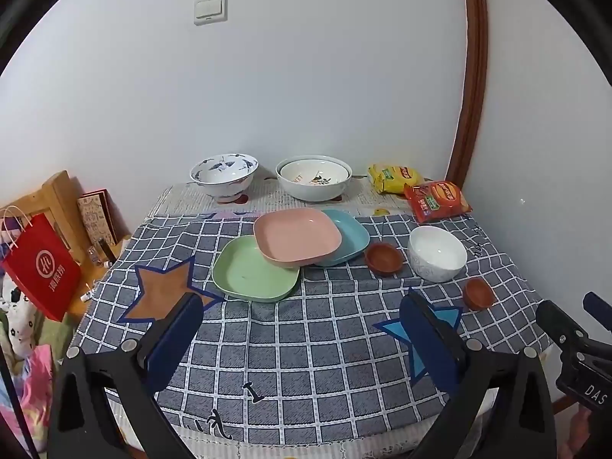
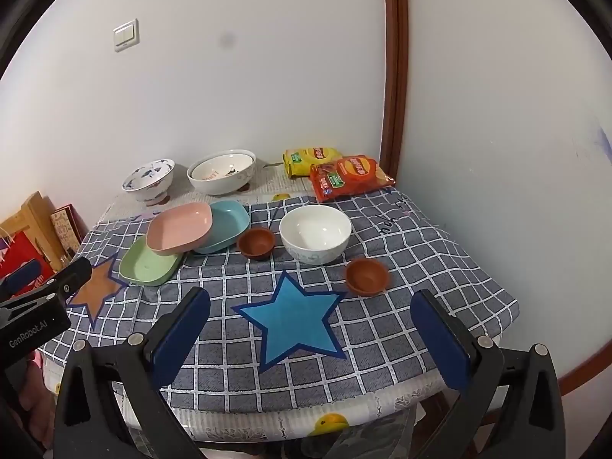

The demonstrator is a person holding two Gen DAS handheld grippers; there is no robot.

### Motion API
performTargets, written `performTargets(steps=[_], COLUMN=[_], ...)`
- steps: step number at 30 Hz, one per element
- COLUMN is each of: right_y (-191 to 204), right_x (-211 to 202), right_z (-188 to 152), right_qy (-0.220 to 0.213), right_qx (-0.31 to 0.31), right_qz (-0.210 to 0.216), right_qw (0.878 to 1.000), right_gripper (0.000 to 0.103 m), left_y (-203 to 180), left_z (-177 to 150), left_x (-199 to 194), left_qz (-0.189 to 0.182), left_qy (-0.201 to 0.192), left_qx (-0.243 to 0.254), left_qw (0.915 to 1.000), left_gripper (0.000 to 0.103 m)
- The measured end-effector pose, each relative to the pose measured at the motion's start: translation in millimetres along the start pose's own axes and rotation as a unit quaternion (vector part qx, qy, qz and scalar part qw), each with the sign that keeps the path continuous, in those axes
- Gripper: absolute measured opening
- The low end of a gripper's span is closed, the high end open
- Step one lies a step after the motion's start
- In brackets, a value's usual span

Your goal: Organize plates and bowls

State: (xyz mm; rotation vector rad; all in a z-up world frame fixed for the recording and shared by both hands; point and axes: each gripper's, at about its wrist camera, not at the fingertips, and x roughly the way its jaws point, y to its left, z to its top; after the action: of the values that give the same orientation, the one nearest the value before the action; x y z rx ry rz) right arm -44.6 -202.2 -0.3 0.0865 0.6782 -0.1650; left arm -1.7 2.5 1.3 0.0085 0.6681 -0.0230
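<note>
A pink plate [image 1: 296, 238] lies tilted across a green plate [image 1: 254, 269] and a blue plate [image 1: 348, 237] mid-table; they show in the right wrist view as pink [image 2: 179, 227], green [image 2: 149, 264] and blue [image 2: 225, 223]. A white bowl [image 1: 437, 247] [image 2: 314, 232] and two small brown bowls [image 1: 383, 258] [image 1: 479, 292] [image 2: 256, 243] [image 2: 367, 276] sit to the right. A blue-patterned bowl [image 1: 223, 175] [image 2: 149, 180] and nested white bowls [image 1: 313, 178] [image 2: 221, 171] stand at the back. My left gripper [image 1: 302, 317] and right gripper [image 2: 310, 313] are open and empty above the near table.
Yellow [image 1: 394, 178] [image 2: 311, 158] and red [image 1: 438, 201] [image 2: 350, 176] snack bags lie at the back right by the wall. A red paper bag [image 1: 40, 267] and a wooden rack [image 1: 57, 199] stand left of the table. The checked tablecloth [image 1: 306, 363] [image 2: 382, 344] covers the table.
</note>
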Motion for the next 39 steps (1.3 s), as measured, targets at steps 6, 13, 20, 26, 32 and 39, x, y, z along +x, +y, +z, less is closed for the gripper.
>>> performTargets(steps=[6,13,20,26,32,39], right_y=[5,9,14,12,8,8], right_x=[-2,-5,-8,-9,-9,-6], right_z=[0,2,4,5,2,2], right_qy=[-0.002,-0.006,-0.008,-0.007,-0.006,-0.002], right_qx=[-0.007,-0.011,-0.015,-0.013,-0.006,0.001], right_qz=[0.002,0.007,0.008,0.006,0.006,0.006], right_qw=[1.000,1.000,1.000,1.000,1.000,1.000], right_gripper=[0.103,0.103,0.103,0.103,0.103,0.103], left_y=[0,3,10,13,17,19], left_z=[-1,1,4,2,1,0], left_x=[-1,-4,-5,-5,-4,-3], left_qz=[-0.003,0.000,0.002,0.004,0.004,0.005], left_qy=[0.000,-0.001,-0.001,0.002,0.006,0.007], left_qx=[-0.002,-0.002,-0.009,-0.015,-0.022,-0.022], left_qw=[1.0000,1.0000,1.0000,0.9999,0.9997,0.9997], left_gripper=[0.103,0.103,0.103,0.103,0.103,0.103])
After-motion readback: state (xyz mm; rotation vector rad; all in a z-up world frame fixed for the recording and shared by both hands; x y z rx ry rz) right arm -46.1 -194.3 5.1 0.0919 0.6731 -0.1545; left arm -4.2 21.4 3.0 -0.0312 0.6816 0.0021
